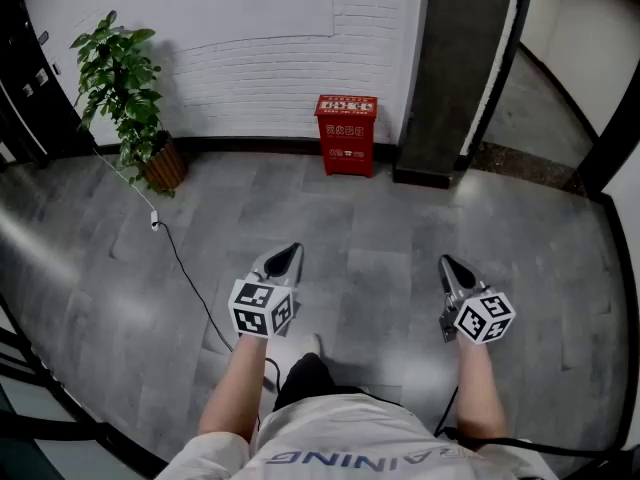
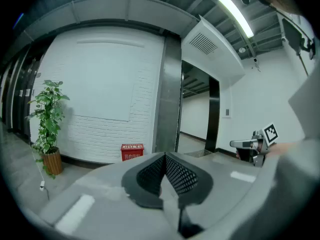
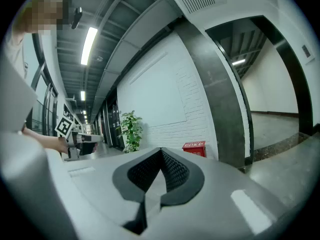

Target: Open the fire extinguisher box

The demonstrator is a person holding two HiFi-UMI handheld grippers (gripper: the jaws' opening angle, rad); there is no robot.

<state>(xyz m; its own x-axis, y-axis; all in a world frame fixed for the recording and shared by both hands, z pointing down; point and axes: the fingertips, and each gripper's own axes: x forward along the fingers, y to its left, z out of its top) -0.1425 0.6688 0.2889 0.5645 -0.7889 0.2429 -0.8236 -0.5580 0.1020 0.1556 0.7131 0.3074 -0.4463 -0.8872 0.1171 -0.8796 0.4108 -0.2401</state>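
Observation:
A red fire extinguisher box (image 1: 346,134) stands on the floor against the white brick wall, its lid down. It shows small and far off in the left gripper view (image 2: 132,152) and in the right gripper view (image 3: 194,148). My left gripper (image 1: 292,251) hangs over the grey floor well short of the box, jaws shut with nothing between them. My right gripper (image 1: 446,263) is level with it further right, also shut and empty. Both point toward the wall.
A potted plant (image 1: 130,98) stands at the left by the wall, and a black cable (image 1: 185,268) runs from it across the floor. A dark pillar (image 1: 455,68) rises just right of the box. Grey floor tiles (image 1: 370,238) lie between me and the box.

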